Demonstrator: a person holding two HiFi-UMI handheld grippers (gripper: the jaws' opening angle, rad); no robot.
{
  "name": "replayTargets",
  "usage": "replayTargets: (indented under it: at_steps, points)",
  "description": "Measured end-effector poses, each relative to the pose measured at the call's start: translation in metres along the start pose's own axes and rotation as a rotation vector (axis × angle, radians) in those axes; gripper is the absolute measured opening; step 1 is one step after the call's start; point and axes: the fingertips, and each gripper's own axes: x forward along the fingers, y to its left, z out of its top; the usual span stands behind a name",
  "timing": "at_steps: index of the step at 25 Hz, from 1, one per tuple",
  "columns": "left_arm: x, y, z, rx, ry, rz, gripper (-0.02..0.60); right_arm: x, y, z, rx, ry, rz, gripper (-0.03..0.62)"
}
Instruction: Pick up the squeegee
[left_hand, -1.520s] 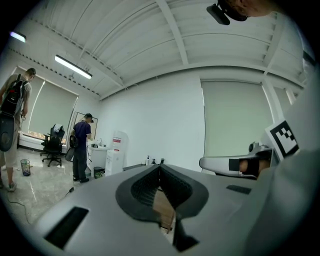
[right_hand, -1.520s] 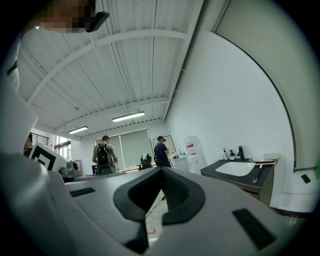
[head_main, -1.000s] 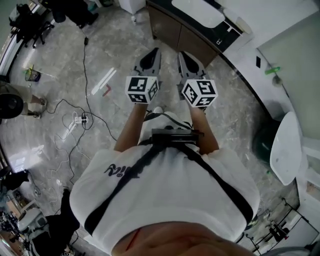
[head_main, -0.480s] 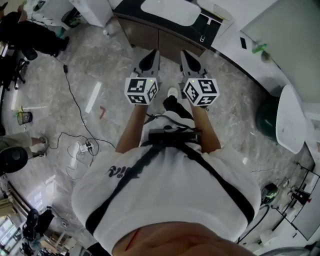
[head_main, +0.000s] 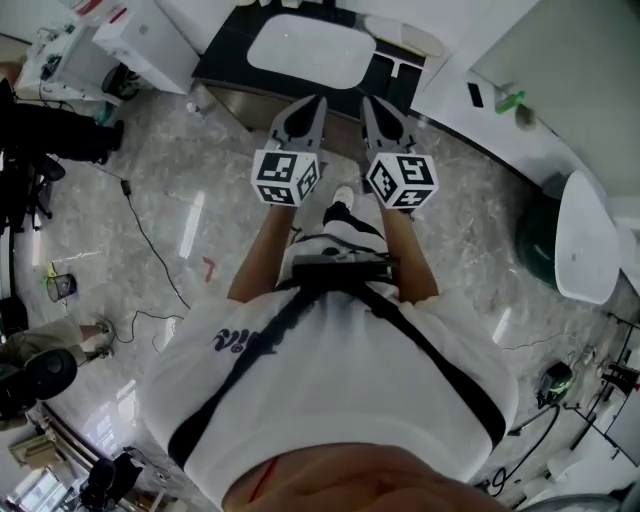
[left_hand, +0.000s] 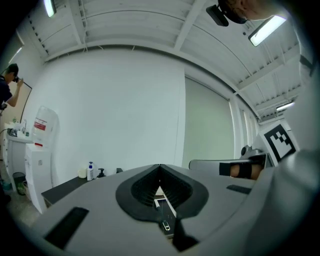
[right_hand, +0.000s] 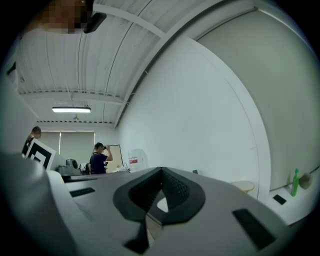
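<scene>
Sink (head_main: 310, 45) now nearer left gripper (head_main: 312, 102)

Lab: washbasin (head_main: 310, 50), floor cables (head_main: 148, 240)

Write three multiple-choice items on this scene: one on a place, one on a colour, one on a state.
1. In the head view, the white basin lies:
A. ahead of the gripper tips, set in the dark counter
B. on the floor at the picture's left edge
C. at the bottom of the picture

2. The small bottle at the head view's upper right is:
A. red
B. green
C. black

3. The left gripper and the right gripper are:
A. both wide open
B. left open, right shut
C. both shut, with nothing between the jaws

Answers:
1 A: the basin sits in the counter just beyond both gripper tips.
2 B: the bottle shows bright green in the head view and the right gripper view.
3 C: in each gripper view the jaws meet at the tip, with no object there.
</scene>
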Motion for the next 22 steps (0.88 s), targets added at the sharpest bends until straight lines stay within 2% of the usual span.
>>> replayTargets:
  at_steps: [5,11,17,22]
  points:
    - [0.09,-0.008,0.015,0.042,0.002,-0.099,0.009,0.04,-0.068,0.026,-0.014,-0.036,-0.071,0.008]
    - [0.191,-0.008,0.016,0.059,0.008,-0.14,0.009,0.076,-0.158,0.049,-0.014,-0.059,-0.157,0.008]
    - [0.241,-0.003,-0.012,0.056,0.082,-0.152,0.009,0.093,-0.217,0.026,0.041,-0.001,-0.225,0.008]
    - [0.257,0.006,-0.043,0.05,0.145,-0.154,0.009,0.103,-0.244,-0.012,0.07,0.083,-0.276,0.008]
